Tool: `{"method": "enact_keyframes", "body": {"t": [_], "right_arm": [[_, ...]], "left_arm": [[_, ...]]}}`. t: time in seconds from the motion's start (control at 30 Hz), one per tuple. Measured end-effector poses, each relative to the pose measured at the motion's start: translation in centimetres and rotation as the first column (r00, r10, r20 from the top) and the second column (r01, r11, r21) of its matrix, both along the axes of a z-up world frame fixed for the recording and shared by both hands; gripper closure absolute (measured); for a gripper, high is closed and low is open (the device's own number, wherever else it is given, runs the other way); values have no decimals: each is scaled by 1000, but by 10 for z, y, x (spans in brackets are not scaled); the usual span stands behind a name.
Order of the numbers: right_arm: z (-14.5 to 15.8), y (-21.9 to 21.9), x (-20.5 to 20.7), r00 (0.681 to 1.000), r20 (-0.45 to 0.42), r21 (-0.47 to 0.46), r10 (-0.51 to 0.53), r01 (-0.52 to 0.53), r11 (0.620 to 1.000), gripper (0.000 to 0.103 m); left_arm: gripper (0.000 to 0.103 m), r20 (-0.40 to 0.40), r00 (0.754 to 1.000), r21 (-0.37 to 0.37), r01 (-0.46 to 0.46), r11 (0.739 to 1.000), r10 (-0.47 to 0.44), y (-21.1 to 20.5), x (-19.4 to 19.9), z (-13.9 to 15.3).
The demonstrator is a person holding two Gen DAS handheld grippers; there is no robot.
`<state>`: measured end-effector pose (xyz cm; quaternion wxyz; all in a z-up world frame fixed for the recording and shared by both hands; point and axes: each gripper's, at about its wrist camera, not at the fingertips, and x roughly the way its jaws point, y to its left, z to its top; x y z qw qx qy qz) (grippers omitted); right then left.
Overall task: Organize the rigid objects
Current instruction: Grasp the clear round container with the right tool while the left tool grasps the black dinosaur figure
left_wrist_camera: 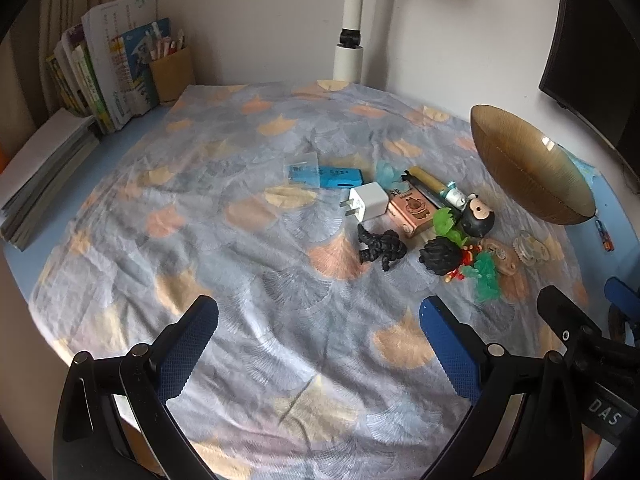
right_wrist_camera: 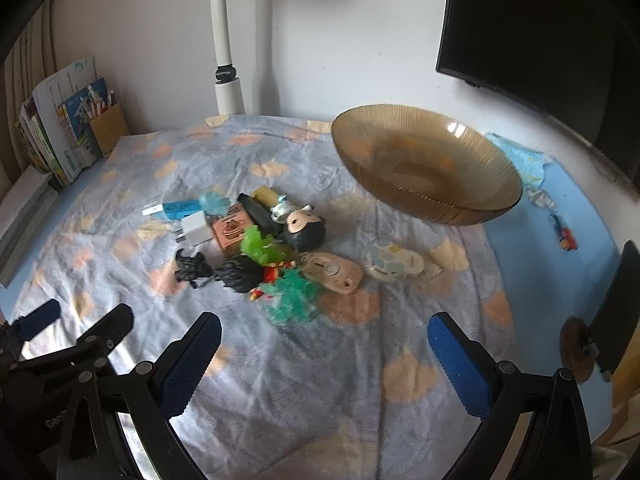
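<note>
Through the left wrist camera, I am holding my left gripper (left_wrist_camera: pixel 319 334) spread wide and empty above bare cloth, well short of the amber glass bowl (left_wrist_camera: pixel 532 168). I am taking that bowl as my landmark, since it looks like the place the small things belong. The clutter is lying in a loose heap just this side of the bowl: the white charger plug (left_wrist_camera: pixel 368 201) is on the far side of the heap from the bowl, the black spiky toy (left_wrist_camera: pixel 380 246) is beside the plug and nearer me, and the round-headed doll (left_wrist_camera: pixel 477 216) is closest to the bowl's rim. I am keeping the jaws apart because nothing is picked yet.

Through the right wrist camera, I am holding my right gripper (right_wrist_camera: pixel 324 340) equally wide and empty, facing the bowl (right_wrist_camera: pixel 426 164) more squarely, so its hollow is showing bare. The green frilly toy (right_wrist_camera: pixel 294 292) is lying nearest my fingers, on my side of the bowl, with the tan oval piece (right_wrist_camera: pixel 334 276) just beside it toward the bowl and the pale round dish (right_wrist_camera: pixel 390 264) almost under the bowl's rim. I judge the sorting is barely begun, and this hand is better placed for the green toy.
</note>
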<state>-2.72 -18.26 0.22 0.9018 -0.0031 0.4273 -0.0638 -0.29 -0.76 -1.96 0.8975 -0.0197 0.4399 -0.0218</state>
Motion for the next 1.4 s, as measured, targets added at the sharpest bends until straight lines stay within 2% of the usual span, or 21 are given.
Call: {"method": "enact_keyframes", "body": {"t": [0.13, 0.3, 0.37, 0.53, 0.57, 0.67, 0.77, 0.8, 0.83, 0.93, 1.07, 1.13, 1.17, 1.3, 1.4], "right_arm": [[4, -8, 1, 1000, 16, -40, 18, -17, 999, 0], [2, -44, 5, 999, -8, 38, 52, -52, 998, 0], [-3, -63, 4, 999, -24, 44, 34, -33, 998, 0], [-16, -83, 1, 998, -62, 11, 17, -17, 1000, 0], [-20, -84, 2, 997, -72, -6, 18, -18, 1000, 0], [-26, -88, 14, 995, -87, 5, 45, -45, 999, 11], [-33, -88, 39, 992, -104, 24, 75, -73, 997, 26], [-36, -88, 47, 990, -113, 25, 81, -78, 997, 34], [-39, -88, 54, 989, -118, 28, 89, -86, 996, 36], [-50, -91, 74, 985, -128, 31, 115, -112, 993, 36], [-60, -95, 88, 974, -156, 35, 167, -163, 986, 34], [-62, -95, 93, 972, -151, 29, 181, -178, 984, 22], [-65, -95, 96, 968, -152, 38, 199, -196, 980, 21], [-69, -94, 96, 954, -163, 117, 252, -235, 965, 22], [-70, -80, 76, 925, -197, 149, 326, -301, 942, 26]], "left_arm": [[3, -16, 1000, -56, 9, 998, -10, 8, 11, -7], [4, -80, 994, -105, 70, 992, -79, 11, 41, -28], [7, -100, 991, -108, 77, 991, -88, 8, 51, -34], [7, -78, 994, -74, 71, 995, -77, -4, 66, -39], [11, -78, 994, -63, 71, 995, -76, -8, 69, -41], [16, -91, 992, -33, 80, 996, -82, -15, 77, -48], [23, -55, 995, -35, 87, 996, -89, -21, 77, -44], [24, -46, 995, -26, 90, 996, -91, -23, 75, -43], [24, -39, 995, -15, 94, 995, -95, -25, 74, -42], [24, -41, 990, -4, 136, 991, -136, -30, 74, -43], [26, -77, 984, -31, 161, 987, -163, -35, 77, -55], [26, -66, 984, -6, 164, 986, -164, -38, 77, -56], [26, -68, 984, -4, 166, 986, -166, -39, 78, -57], [28, -65, 985, -19, 161, 987, -162, -33, 76, -55], [28, -67, 985, -38, 159, 987, -161, -27, 74, -55]]}}
